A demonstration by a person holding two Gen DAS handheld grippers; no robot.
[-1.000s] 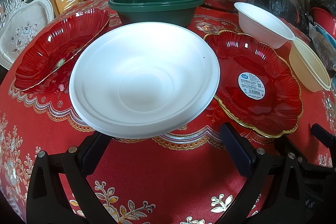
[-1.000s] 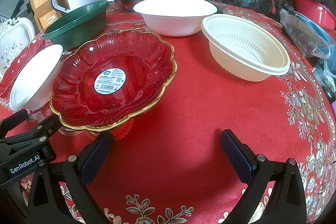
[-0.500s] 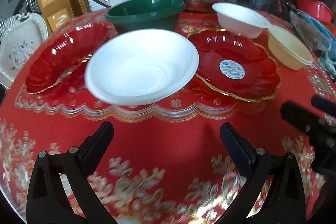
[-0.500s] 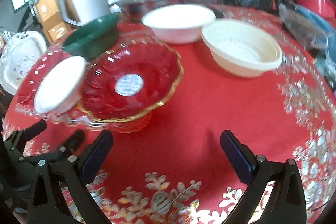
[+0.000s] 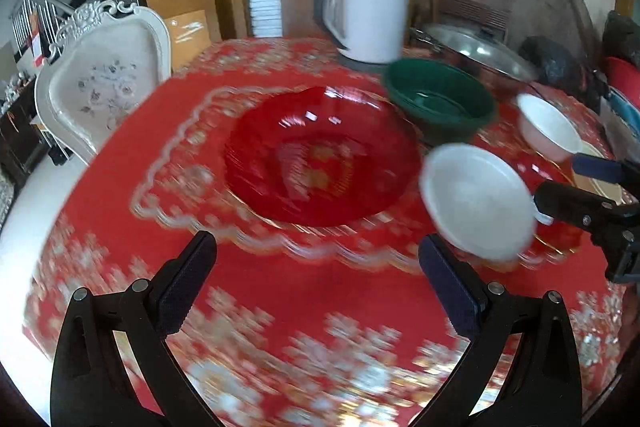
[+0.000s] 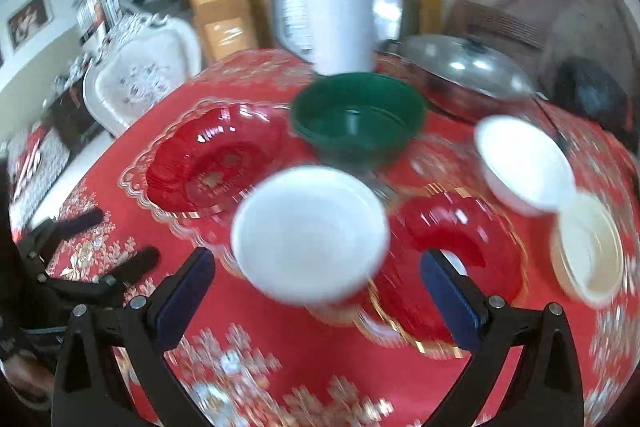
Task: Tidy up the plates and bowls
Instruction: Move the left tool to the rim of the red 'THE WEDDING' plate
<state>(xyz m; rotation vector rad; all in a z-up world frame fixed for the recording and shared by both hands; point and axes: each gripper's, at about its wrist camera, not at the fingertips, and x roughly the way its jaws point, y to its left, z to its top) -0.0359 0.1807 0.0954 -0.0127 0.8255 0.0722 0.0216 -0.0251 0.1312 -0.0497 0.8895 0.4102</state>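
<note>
— What has changed since a second ago?

— Both grippers have pulled back and swung left. The white bowl that sat right in front of the left gripper now lies off to its right, overlapping the rim of the red plate with the gold edge.

— Is either one holding anything?

— No. The left gripper's jaws stand wide apart over bare tablecloth, and the right gripper is spread just as wide, with the white bowl's near rim showing between its fingers; blur hides whether they touch it.

— And room to move?

— The second red plate sits mid-table with open cloth before it. Behind stand the green bowl and the kettle; to the right the small white bowl touches the cream bowl near the table edge.
</note>
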